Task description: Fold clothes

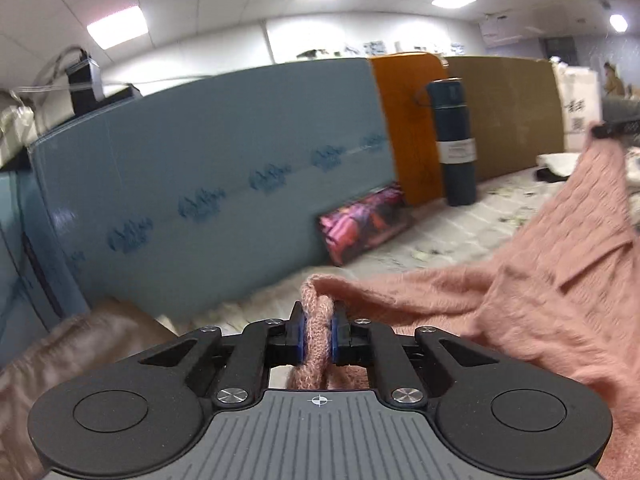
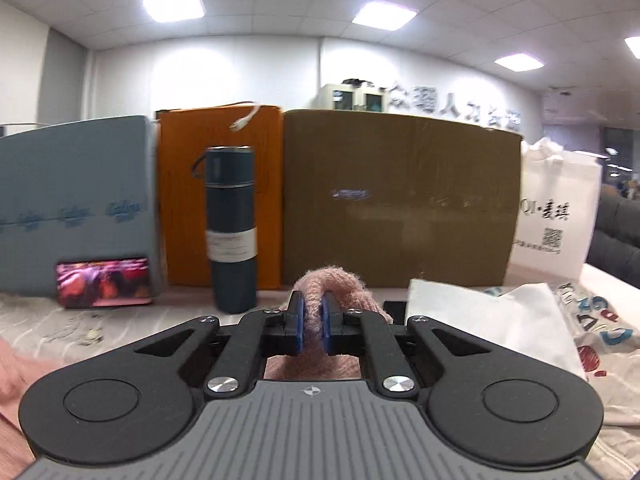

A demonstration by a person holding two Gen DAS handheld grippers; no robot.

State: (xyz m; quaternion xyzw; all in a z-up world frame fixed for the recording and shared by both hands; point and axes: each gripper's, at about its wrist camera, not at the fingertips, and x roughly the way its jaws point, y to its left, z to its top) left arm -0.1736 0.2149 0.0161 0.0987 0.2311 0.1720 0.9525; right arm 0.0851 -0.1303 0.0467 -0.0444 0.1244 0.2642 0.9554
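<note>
Left gripper pinching pink sweater | right gripper likewise | flask, boxes behind

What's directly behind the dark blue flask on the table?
Behind the dark blue cylindrical flask stands an upright orange board, flanked by a grey-blue panel and a brown cardboard box. The flask covers the board's middle strip.

Your left gripper covers the pinched edge of the pink knit sweater, which runs off the right edge. The right gripper hides the knit below its pads. The wall lettering is too blurred to read, and the phone screen is smeared.
</note>
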